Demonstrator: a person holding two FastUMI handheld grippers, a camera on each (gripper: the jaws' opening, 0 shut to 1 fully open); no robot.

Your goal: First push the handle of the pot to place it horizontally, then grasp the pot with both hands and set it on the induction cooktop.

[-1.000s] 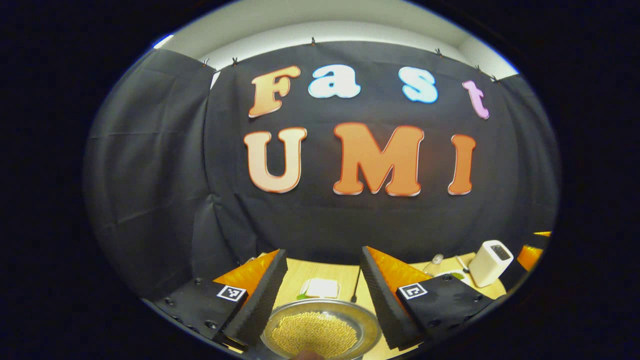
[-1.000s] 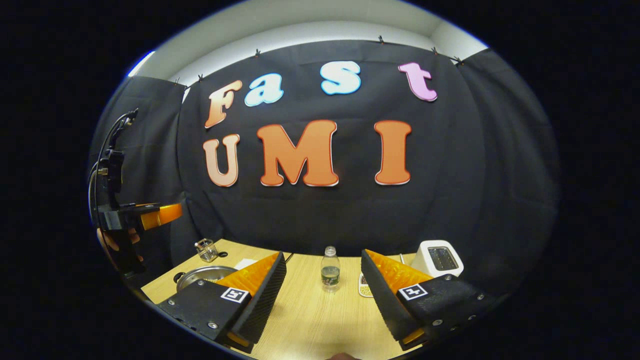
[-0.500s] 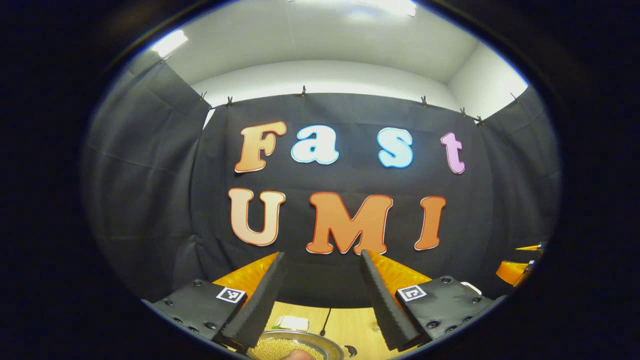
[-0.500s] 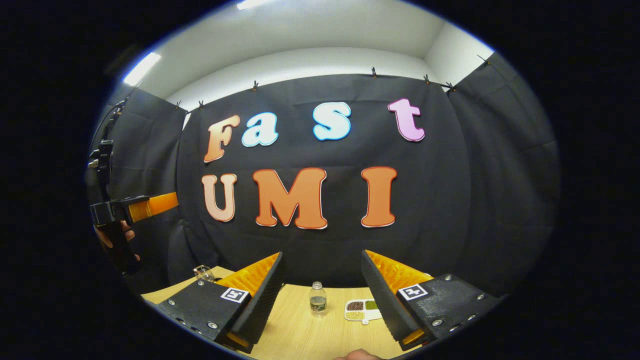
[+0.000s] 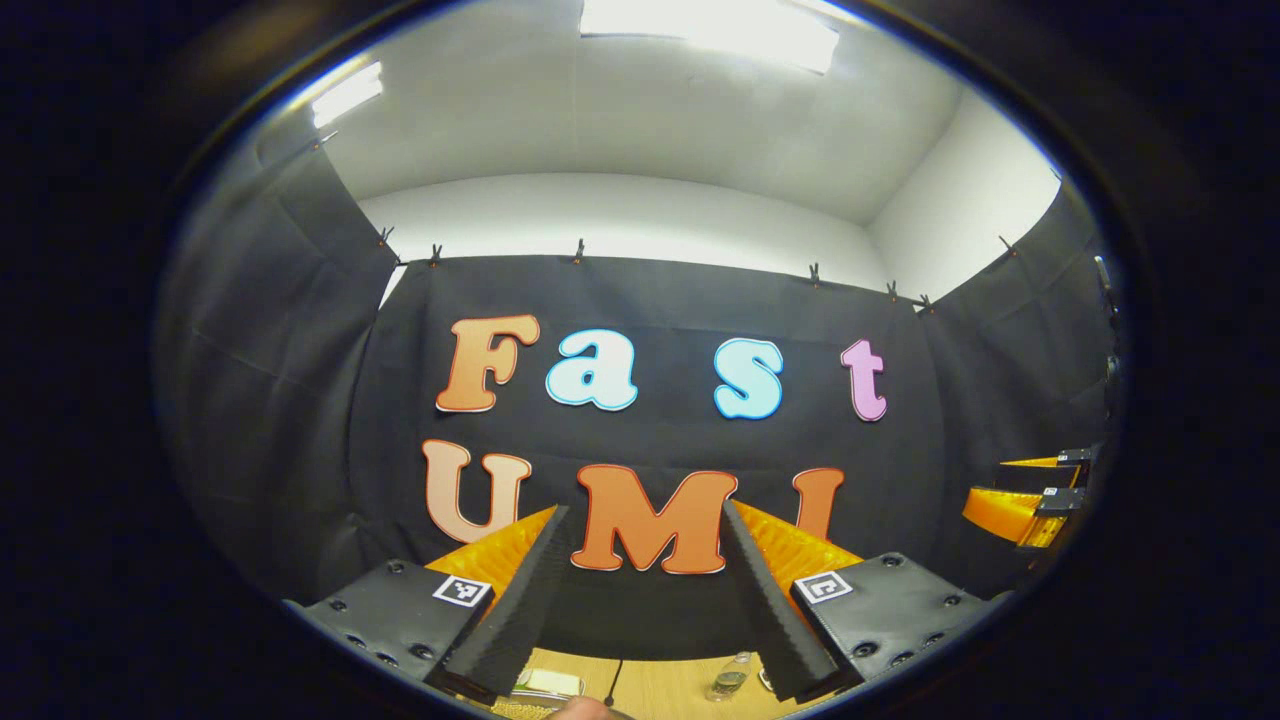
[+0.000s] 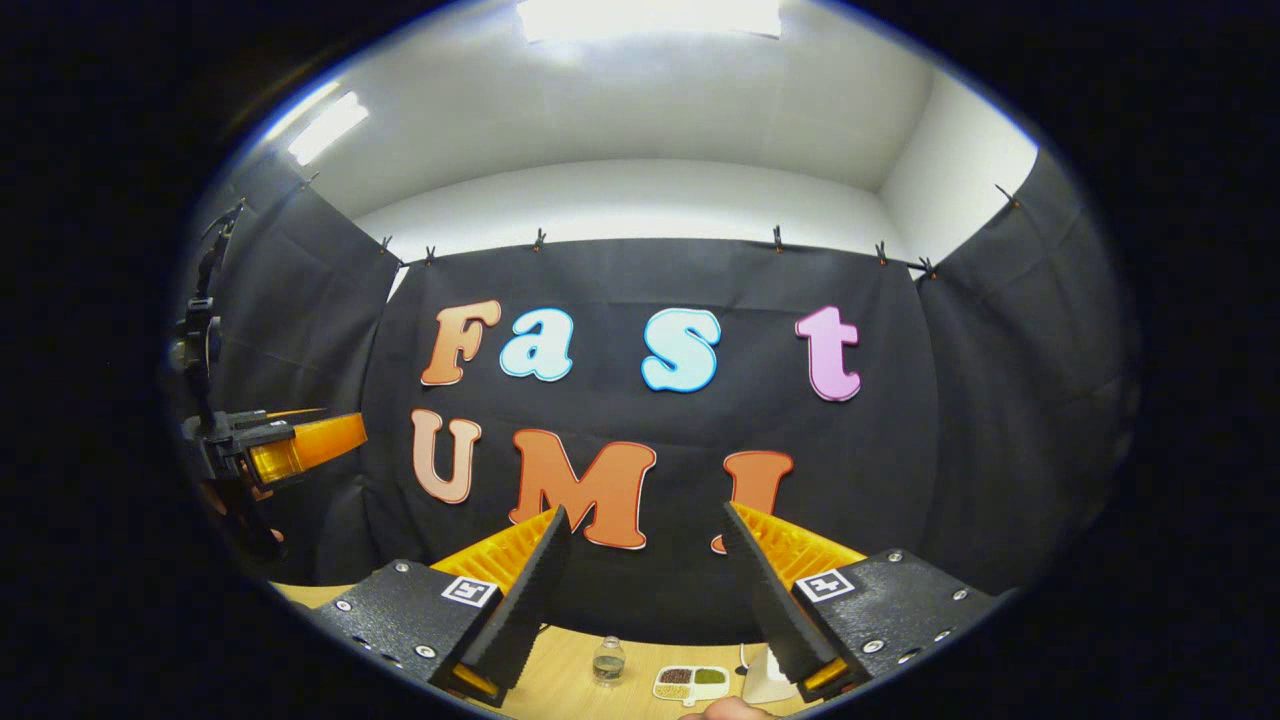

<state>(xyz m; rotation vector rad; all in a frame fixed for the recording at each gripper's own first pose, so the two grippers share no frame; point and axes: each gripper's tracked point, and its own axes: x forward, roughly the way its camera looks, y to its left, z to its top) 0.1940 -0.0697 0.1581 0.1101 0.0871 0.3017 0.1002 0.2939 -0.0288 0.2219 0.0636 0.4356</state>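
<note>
My left gripper (image 5: 642, 512) is open with nothing between its fingers, raised and pointed at the booth's back wall. At the very bottom of the left gripper view lies a thin sliver of the metal pot (image 5: 515, 709) with yellow grains in it, below the left finger. My right gripper (image 6: 644, 512) is also open and holds nothing, raised well above the wooden table (image 6: 560, 680). The right gripper (image 5: 1030, 497) appears far right in the left gripper view. The left gripper (image 6: 300, 447), held by a hand (image 6: 235, 500), appears far left in the right gripper view.
A small water bottle (image 6: 607, 661), a white divided dish of grains (image 6: 690, 682) and a white toaster (image 6: 765, 675) stand on the table's far side. In the left gripper view the bottle (image 5: 733, 678) and a white flat item (image 5: 548, 682) sit at the table's back.
Both grippers have tilted upward. The table, pot and toaster slid down toward the bottom edges, and the ceiling and its lights came into sight. Both stayed open.
</note>
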